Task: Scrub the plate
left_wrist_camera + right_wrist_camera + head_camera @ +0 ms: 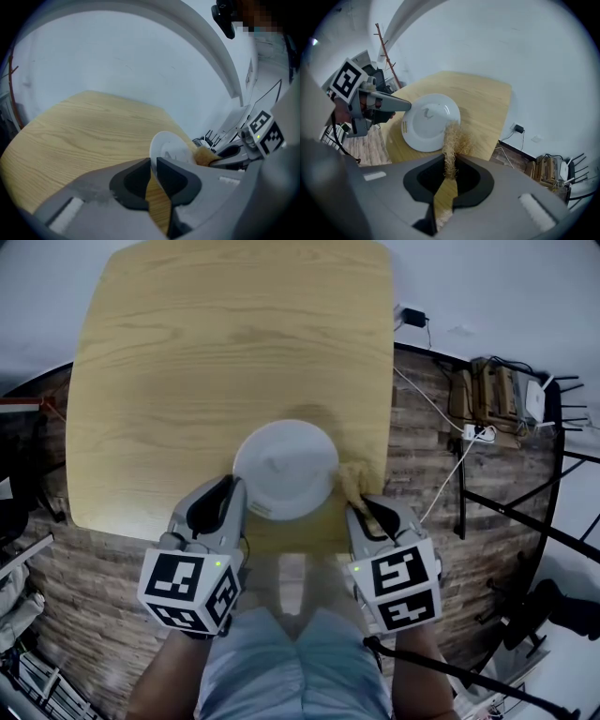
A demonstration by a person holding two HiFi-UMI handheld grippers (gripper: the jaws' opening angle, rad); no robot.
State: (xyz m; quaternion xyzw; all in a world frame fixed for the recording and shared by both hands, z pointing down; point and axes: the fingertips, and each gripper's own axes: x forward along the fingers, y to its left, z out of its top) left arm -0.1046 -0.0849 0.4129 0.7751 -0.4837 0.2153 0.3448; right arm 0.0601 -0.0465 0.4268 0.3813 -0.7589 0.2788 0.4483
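One plate [284, 468] sat at the tabletop's [187, 352] 6 o'clock edge, its rim at 8 o'clock clamped in the left gripper's [234, 487] jaws. The right gripper's [362, 509] jaws pinched the one scrubber [354, 480] at the rim's 4 o'clock. Scrubbing seemed just beginning; next, the scrubber likely needed sweeping across the plate's face.

Soft, even light; faint shadows; fisheye warping and dark vignette at edges
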